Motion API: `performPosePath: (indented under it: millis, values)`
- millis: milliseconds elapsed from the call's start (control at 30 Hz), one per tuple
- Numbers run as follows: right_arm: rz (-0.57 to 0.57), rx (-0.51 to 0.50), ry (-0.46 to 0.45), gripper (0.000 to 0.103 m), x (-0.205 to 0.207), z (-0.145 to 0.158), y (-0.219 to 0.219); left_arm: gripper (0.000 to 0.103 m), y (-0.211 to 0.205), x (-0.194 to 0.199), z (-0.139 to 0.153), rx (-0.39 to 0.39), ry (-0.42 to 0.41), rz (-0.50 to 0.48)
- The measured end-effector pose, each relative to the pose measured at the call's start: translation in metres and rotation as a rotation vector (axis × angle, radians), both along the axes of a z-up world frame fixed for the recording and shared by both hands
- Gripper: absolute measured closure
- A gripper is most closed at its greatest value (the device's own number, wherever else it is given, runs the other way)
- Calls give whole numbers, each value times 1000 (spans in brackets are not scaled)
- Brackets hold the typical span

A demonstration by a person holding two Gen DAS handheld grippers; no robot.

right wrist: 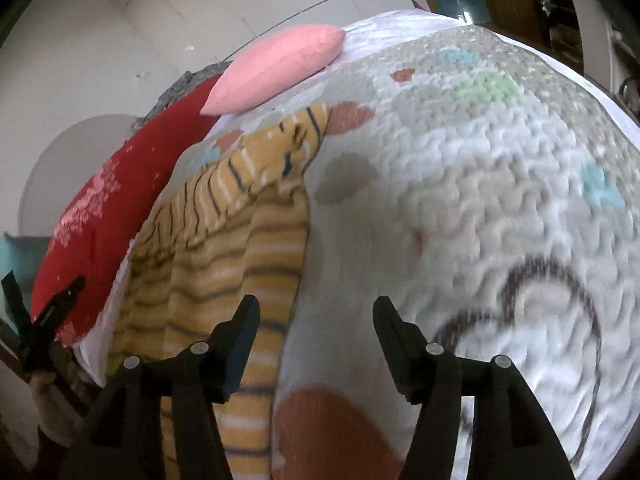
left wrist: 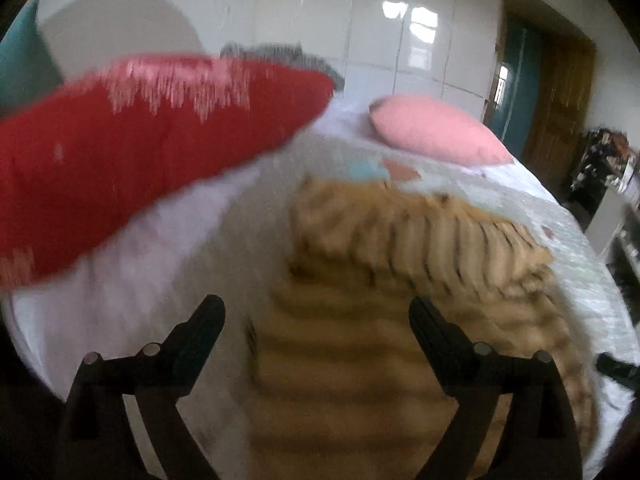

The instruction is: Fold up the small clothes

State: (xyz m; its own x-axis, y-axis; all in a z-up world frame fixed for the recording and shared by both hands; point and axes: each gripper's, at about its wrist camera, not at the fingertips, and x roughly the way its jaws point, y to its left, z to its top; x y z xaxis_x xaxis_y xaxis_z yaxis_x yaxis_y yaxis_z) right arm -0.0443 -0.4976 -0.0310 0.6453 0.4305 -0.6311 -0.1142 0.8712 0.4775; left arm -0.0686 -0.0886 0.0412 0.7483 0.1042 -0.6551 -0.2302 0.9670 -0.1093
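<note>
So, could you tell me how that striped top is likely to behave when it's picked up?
The striped top already lies in soft folds, so it will probably drape limply. It looks thin, so likely light. On the knitted blanket it may drag rather than slide.

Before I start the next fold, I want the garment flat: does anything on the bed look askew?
Yes. The striped yellow garment lies rumpled on the patterned blanket, its far edge bunched into ridges rather than flat. Nothing looks spilled or damaged.

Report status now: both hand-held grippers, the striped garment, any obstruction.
Left hand-held gripper open, empty. Right hand-held gripper open, empty. Striped garment lying on blanket, part folded. Red pillow beside it, nothing blocking.
</note>
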Motion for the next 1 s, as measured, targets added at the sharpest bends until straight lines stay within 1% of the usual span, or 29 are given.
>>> performPosePath:
  millis: [67,133,267,400,467,567,733,867,1000]
  values:
    - [-16,-45,3,37,-10,-6,3,10,-10,-11,-11,-66,43,1]
    - [-37,-96,6,37,-19,-11,6,10,-22,-20,-22,-75,80,-4]
    - [-45,-158,-27,37,-37,-19,6,10,-51,-32,-36,-34,118,-46]
    - [-44,-162,-53,35,-44,-24,4,10,-72,-41,-45,3,134,-76]
    - [-44,-160,-60,31,-45,-25,5,10,-76,-45,-47,6,136,-80]
    - [-44,-175,-81,25,-46,-26,11,10,-77,-50,-45,2,127,-79]
    - [-41,-231,-113,16,-48,-28,25,10,-66,-53,-39,-30,112,-56]
    - [-51,-233,-146,7,-50,-30,30,10,-55,-57,-34,-49,104,-33]
    - [-64,-252,-173,3,-51,-33,36,10,-40,-61,-33,-65,97,0]
